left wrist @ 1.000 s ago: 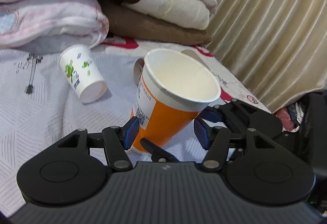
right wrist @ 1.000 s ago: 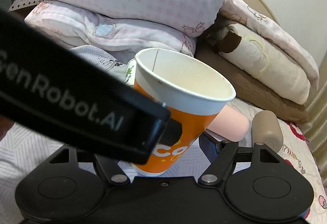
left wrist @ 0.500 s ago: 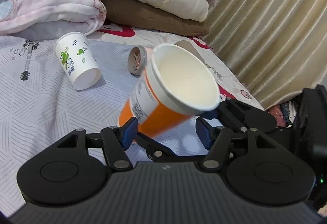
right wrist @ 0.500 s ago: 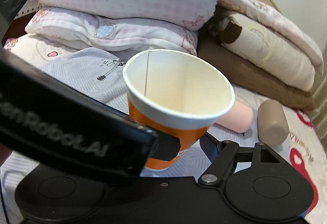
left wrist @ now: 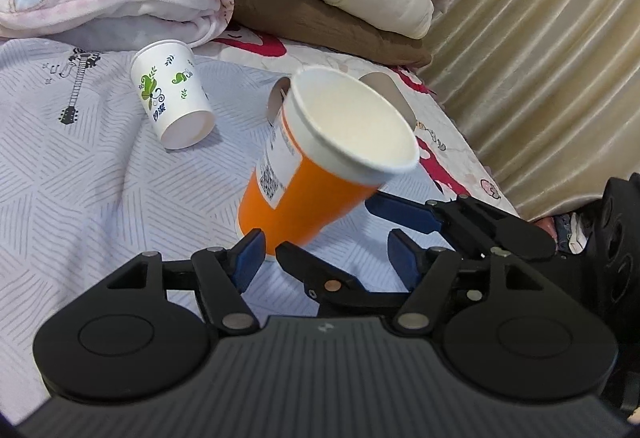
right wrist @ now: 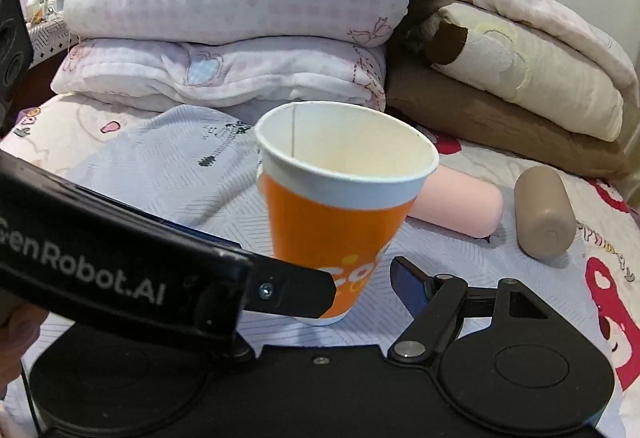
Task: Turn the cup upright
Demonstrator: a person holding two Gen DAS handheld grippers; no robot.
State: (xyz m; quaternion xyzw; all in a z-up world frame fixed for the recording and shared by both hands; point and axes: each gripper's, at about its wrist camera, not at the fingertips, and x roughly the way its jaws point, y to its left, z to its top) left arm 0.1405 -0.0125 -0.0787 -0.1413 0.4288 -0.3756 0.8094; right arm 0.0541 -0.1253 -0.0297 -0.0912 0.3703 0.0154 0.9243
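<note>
Left wrist view: orange cup at centre, mouth up, leaning toward 2 o'clock, base on the bed sheet. Left gripper jaws spread wide, both pads clear of the cup. Right gripper reaches in from 3 o'clock, its fingers either side of the cup's base. White leaf-print cup lies on its side at 10 o'clock.

Right wrist view: cup roughly upright. Right finger pad stands apart from the wall; the other finger is hidden behind the left gripper's body, so grip cannot be judged. Pink cup and tan cup lie at 2 o'clock.
</note>
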